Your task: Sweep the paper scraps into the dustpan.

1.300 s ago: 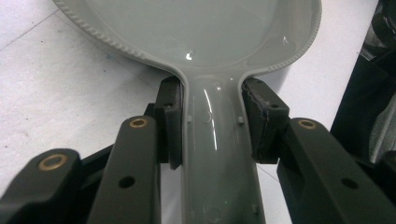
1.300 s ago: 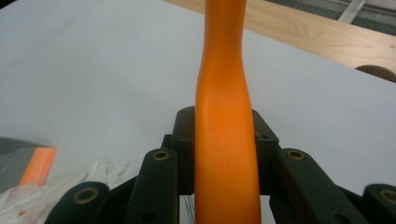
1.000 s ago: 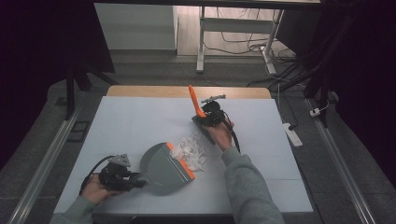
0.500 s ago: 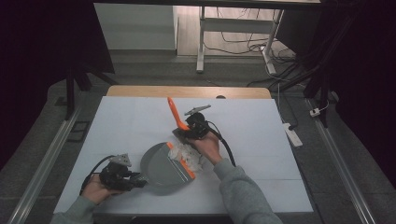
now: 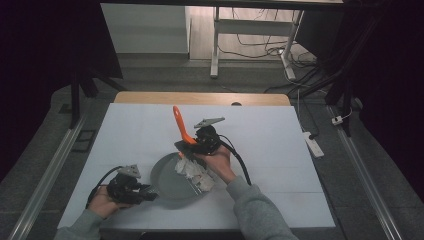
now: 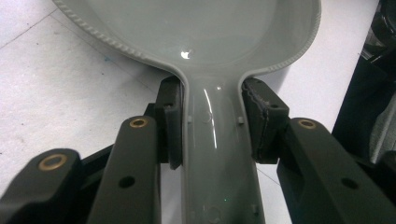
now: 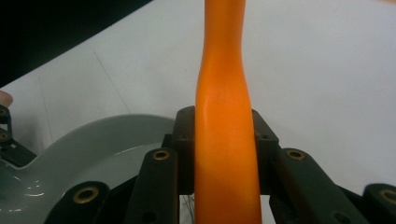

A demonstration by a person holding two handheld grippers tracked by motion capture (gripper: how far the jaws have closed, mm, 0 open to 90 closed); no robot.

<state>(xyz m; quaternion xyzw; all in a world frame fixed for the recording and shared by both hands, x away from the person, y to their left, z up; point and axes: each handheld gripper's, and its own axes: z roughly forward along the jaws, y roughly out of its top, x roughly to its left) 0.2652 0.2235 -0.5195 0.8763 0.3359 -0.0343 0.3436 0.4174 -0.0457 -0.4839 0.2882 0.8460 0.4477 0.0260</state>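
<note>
A grey dustpan lies on the white table near the front, its pan wide and bare close up. My left gripper is shut on the dustpan's handle from the left. My right gripper is shut on an orange brush handle that sticks up and away, at the pan's far right rim. Crumpled white paper lies under that hand, on the pan's right side.
The white table top has free room to the right and at the back, up to a wooden strip. A white power strip lies on the floor to the right. Metal desk legs stand behind the table.
My right gripper has carried the orange brush left and nearer, from the table's middle to the dustpan, and the white paper has shifted onto the pan. The left gripper has stayed put.
</note>
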